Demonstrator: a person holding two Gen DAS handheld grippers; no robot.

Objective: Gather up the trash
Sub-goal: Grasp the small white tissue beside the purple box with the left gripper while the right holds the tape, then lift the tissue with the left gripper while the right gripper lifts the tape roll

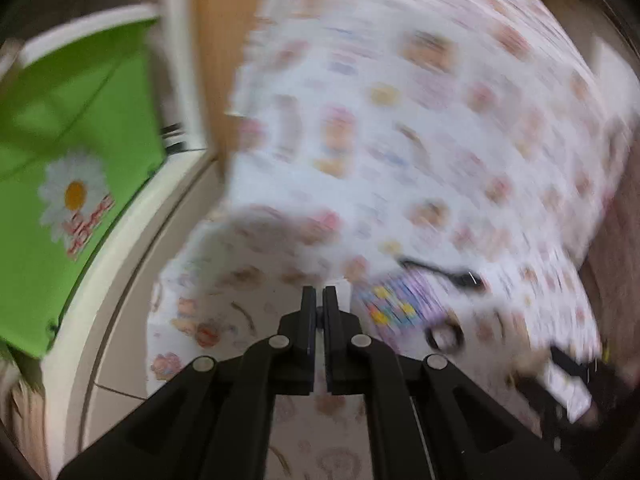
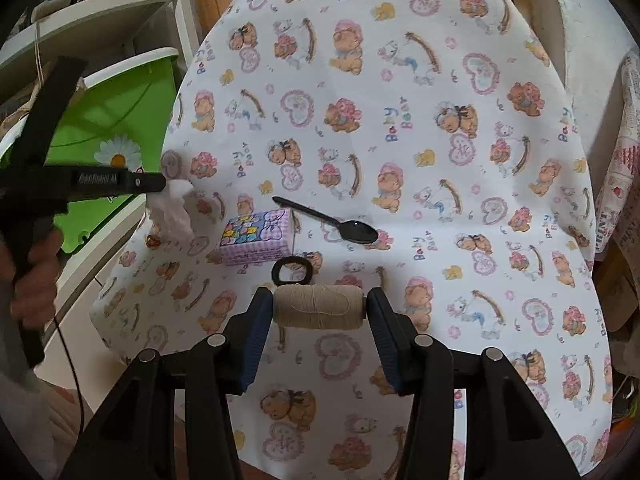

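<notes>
Two grippers here, and they're doing pretty different things. The right gripper (image 2: 319,307) has a spool of beige thread (image 2: 319,306) sitting crosswise between its blue-padded fingers (image 2: 256,336), jaws spread about as wide as the spool is long, both pads looking like they touch the spool ends. It sits low over the table, which is covered in a white teddy-bear print cloth (image 2: 440,160).

The left gripper (image 2: 158,182) shows up in the right wrist view over at the table's left edge, with a crumpled white tissue (image 2: 172,210) at its tip. In its own camera the left gripper's jaws are nearly closed, just a thin slit between them, and that view is really motion-blurred, so I can't see the tissue in there at all.

Right next to that gripper is a green bin (image 2: 116,120) with a daisy on its side, standing by a white shelf unit (image 2: 100,20).

On the cloth: a black plastic spoon (image 2: 332,222), a small purple patterned box (image 2: 258,236) just left of it, and a black ring-shaped thing (image 2: 292,272) just beyond the spool.
</notes>
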